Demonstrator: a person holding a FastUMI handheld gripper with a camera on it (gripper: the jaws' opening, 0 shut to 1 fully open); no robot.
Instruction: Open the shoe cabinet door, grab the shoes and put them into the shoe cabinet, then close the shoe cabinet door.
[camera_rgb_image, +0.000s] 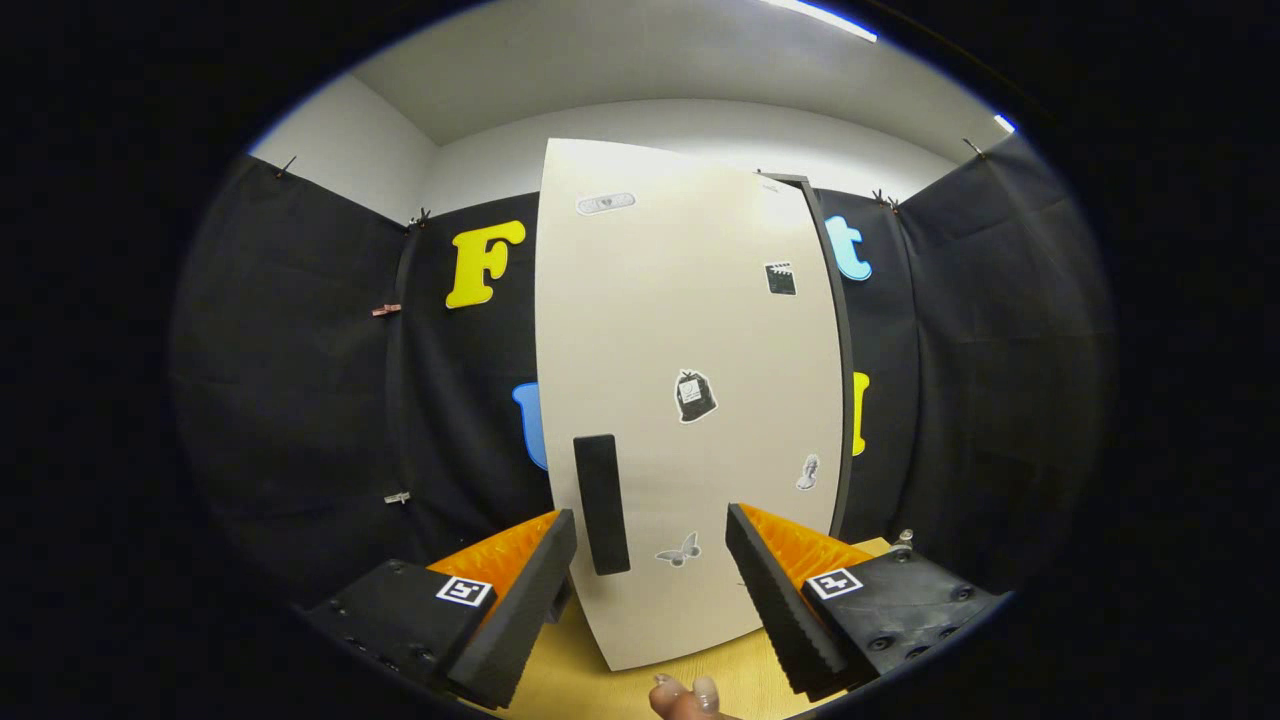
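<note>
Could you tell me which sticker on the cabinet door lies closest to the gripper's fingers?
The butterfly sticker, lowest on the door, between the open fingers; the others sit higher.

Cream cabinet door (690, 330) with black handle (601, 504); orange-and-black tongs (650, 590); yellow tabletop (580, 680).

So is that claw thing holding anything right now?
No, nothing is held. The gripper has its fingers spread open, with the cabinet door and its black handle just ahead, untouched.

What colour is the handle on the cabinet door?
Black, against the cream door; the handle shows in the gripper view, just beyond the open gripper.
</note>
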